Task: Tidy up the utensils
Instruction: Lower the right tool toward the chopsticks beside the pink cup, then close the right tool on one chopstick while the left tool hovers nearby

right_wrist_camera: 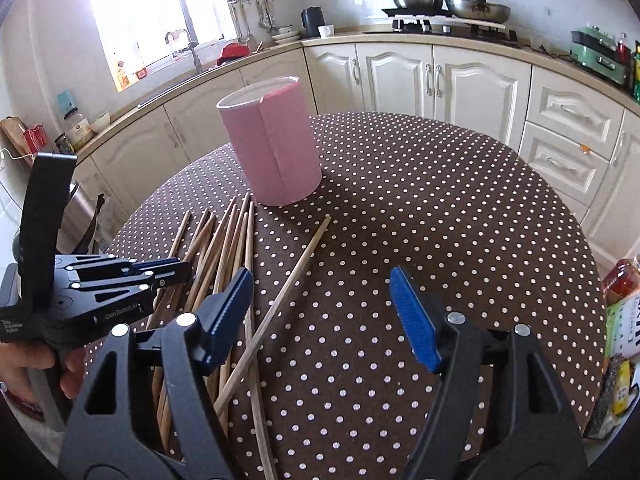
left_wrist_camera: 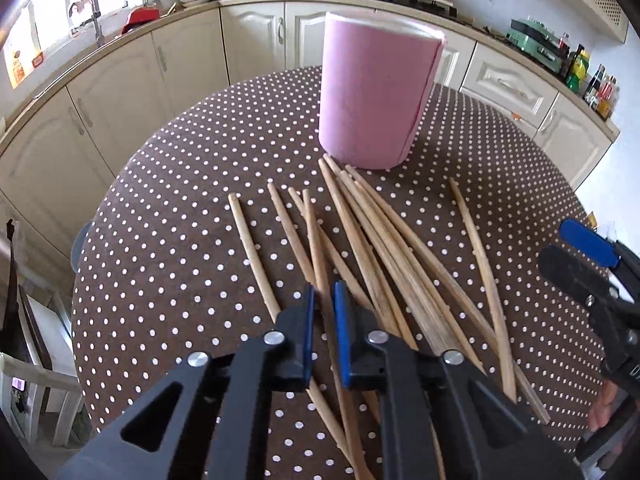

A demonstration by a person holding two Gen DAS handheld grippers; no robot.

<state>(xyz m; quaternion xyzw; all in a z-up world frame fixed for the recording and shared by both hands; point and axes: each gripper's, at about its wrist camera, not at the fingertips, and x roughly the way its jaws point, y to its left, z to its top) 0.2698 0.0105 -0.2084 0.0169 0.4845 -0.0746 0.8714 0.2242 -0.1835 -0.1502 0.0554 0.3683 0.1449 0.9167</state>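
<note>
The left gripper (left_wrist_camera: pixel 323 294) points steeply down at a scatter of wooden chopsticks (left_wrist_camera: pixel 372 248) on a round table with a brown, white-dotted tablecloth (left_wrist_camera: pixel 180 216). Its blue-padded jaws stand almost together, with one chopstick (left_wrist_camera: pixel 318 240) running up through the narrow gap between them; whether the pads actually press on it cannot be told from this view. Beyond the pile, a pink cylindrical holder (left_wrist_camera: pixel 374 96) stands upright, and the far tips of several chopsticks lie just at its base. One chopstick (left_wrist_camera: pixel 480 264) lies apart to the right of the bundle. At the right edge the right gripper (left_wrist_camera: pixel 576 258) reaches in above the cloth.

In the right wrist view, the right gripper (right_wrist_camera: pixel 322 284) has its jaws wide apart over bare tablecloth (right_wrist_camera: pixel 440 208), with nothing between them. A single chopstick (right_wrist_camera: pixel 288 286) lies slantwise, passing under the left-hand pad. The main bundle of chopsticks (right_wrist_camera: pixel 224 248) lies further left, its tips near the foot of the pink holder (right_wrist_camera: pixel 272 148), whose open top shows a white rim. At the left edge, a hand (right_wrist_camera: pixel 28 364) holds the left gripper (right_wrist_camera: pixel 184 270), lowered into the bundle.
</note>
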